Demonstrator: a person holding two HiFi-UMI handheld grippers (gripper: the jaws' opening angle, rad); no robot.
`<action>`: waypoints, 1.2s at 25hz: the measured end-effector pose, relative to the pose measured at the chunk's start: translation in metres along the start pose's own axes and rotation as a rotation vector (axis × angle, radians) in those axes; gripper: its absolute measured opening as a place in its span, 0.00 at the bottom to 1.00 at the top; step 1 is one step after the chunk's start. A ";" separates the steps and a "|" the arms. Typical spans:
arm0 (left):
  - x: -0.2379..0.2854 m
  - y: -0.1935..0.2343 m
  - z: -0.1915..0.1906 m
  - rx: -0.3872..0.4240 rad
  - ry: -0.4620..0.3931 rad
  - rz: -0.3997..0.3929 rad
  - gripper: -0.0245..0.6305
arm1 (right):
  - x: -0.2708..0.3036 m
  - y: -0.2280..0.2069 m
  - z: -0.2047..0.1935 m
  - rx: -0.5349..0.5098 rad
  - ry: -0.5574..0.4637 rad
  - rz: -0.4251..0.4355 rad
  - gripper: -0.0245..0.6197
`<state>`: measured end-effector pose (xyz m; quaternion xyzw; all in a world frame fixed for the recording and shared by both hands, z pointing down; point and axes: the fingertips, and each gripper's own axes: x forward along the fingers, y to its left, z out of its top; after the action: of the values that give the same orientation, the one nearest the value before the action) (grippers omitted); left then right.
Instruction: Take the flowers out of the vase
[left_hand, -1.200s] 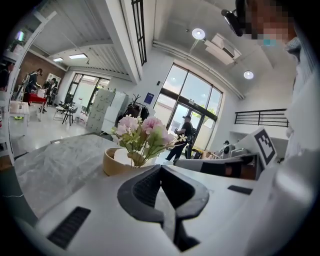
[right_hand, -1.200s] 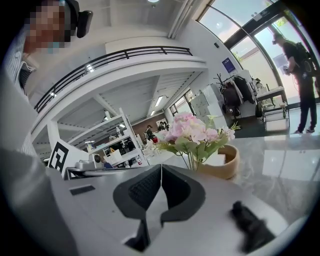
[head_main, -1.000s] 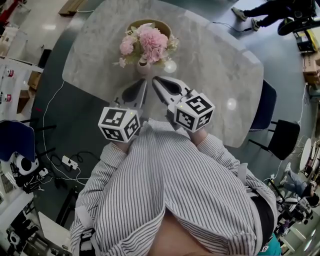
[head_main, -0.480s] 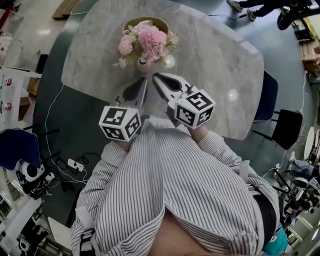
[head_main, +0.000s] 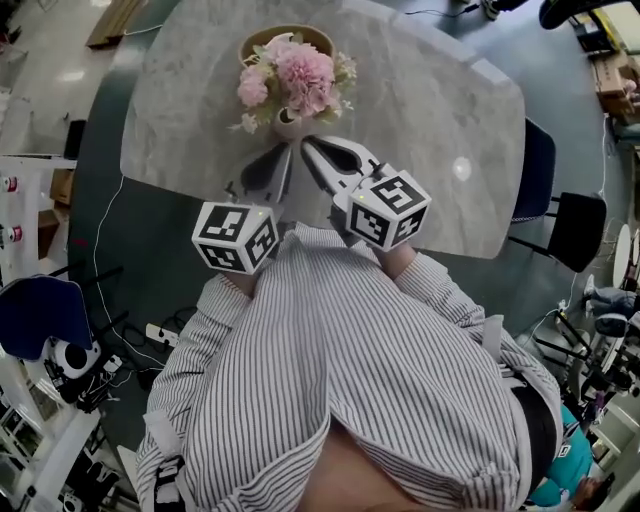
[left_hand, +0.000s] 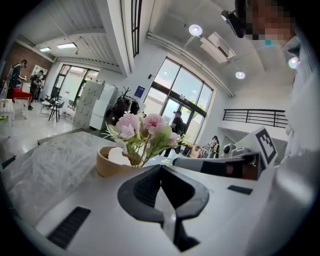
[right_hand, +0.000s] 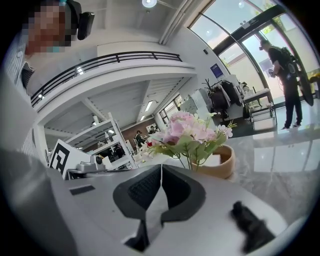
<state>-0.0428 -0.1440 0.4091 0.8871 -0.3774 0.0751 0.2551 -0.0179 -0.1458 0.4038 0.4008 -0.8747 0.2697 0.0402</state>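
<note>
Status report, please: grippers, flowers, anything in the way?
Left gripper shut, empty; right gripper shut, empty. Flowers in vase, not gripped, just ahead of both tips. Wooden bowl behind vase, not blocking.

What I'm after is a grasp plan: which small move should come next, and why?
Probably open the right gripper, then reach in. It and the left gripper are shut and empty, tips just short of the vase, with the flowers standing in it.
</note>
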 end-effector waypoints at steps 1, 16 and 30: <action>0.000 0.001 0.001 0.004 0.001 -0.002 0.06 | 0.000 -0.001 0.000 0.004 -0.003 -0.009 0.06; 0.006 0.020 -0.011 -0.014 0.051 -0.041 0.06 | 0.020 -0.010 -0.014 0.036 0.018 -0.067 0.07; 0.025 0.035 -0.023 -0.027 0.081 -0.028 0.06 | 0.031 -0.047 -0.034 0.103 0.047 -0.171 0.25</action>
<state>-0.0489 -0.1687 0.4512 0.8850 -0.3551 0.1024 0.2833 -0.0099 -0.1743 0.4624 0.4690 -0.8210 0.3194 0.0627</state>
